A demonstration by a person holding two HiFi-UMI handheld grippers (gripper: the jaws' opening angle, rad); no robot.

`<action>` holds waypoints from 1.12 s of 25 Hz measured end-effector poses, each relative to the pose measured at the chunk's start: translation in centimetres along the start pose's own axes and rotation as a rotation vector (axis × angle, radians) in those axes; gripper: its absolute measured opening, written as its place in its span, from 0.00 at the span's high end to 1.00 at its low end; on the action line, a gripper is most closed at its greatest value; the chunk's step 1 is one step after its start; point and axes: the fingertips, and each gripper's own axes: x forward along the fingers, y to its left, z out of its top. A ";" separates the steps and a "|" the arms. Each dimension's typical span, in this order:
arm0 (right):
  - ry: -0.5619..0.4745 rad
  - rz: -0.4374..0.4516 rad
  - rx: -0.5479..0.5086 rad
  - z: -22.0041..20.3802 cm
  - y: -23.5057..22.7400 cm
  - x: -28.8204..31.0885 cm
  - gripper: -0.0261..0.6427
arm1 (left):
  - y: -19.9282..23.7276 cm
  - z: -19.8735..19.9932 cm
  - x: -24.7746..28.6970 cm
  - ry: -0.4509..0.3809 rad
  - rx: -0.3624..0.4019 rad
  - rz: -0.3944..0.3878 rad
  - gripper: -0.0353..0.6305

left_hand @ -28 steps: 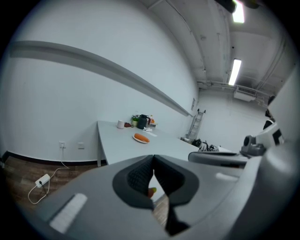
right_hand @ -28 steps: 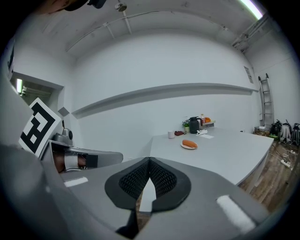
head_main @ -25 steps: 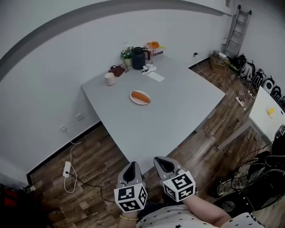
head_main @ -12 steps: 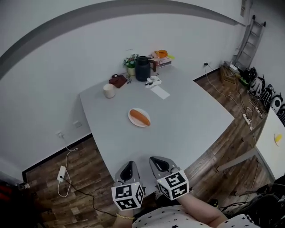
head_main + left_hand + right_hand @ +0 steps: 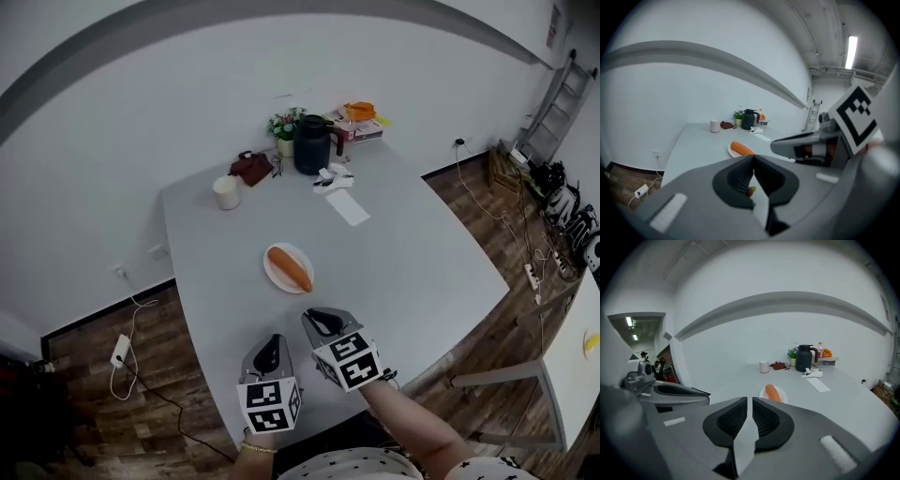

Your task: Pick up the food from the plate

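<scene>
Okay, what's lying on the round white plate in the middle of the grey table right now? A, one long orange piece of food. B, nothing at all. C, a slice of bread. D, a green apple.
A: the head view shows a single long orange piece of food lying across the round white plate.
</scene>
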 end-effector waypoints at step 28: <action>0.470 0.041 -0.107 -4.0 -9.2 22.3 0.66 | 5.7 -2.5 10.2 0.177 -0.137 0.026 0.94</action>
